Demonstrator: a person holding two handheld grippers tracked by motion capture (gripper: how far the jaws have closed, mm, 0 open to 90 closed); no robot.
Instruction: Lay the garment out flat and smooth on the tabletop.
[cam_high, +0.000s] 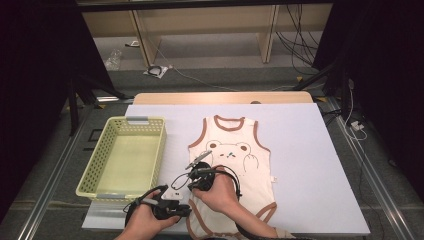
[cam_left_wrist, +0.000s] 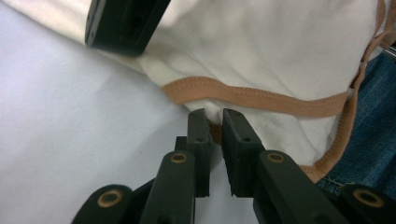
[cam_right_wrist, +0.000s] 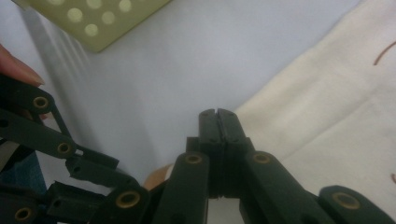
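While you look down from the high view, count one cream sleeveless baby bodysuit (cam_high: 231, 165) lying flat on the white table (cam_high: 310, 165), neck toward the far edge, with brown trim and one bear face printed on its chest. One pale green perforated basket (cam_high: 125, 157) stands on the table to the bodysuit's left, apart from it. You have two hands at the near edge: your left hand (cam_high: 146, 220) holds the left gripper (cam_high: 186, 209) at the garment's lower left corner, and your right hand (cam_high: 216, 192) holds the right gripper (cam_high: 196, 165) over the bodysuit's left side, by the bear.

From the left gripper view, your two black jaws stand a narrow gap apart, and a bit of the brown-trimmed hem (cam_left_wrist: 261, 99) sits between their tips at the leg opening; whether they truly pinch it, I cannot tell. One jaw of the other gripper (cam_left_wrist: 122, 23) hangs above the cloth at the top. Blue denim (cam_left_wrist: 373, 135) shows at the right edge.

From the right gripper view, your jaws are pressed flat together with their tips at the bodysuit's side edge (cam_right_wrist: 327, 107); whether cloth is caught between them I cannot tell. One corner of the basket (cam_right_wrist: 100, 18) shows at top left, and the linkage of the left gripper (cam_right_wrist: 56, 144) lies at the lower left with a fingertip (cam_right_wrist: 18, 67) above it.
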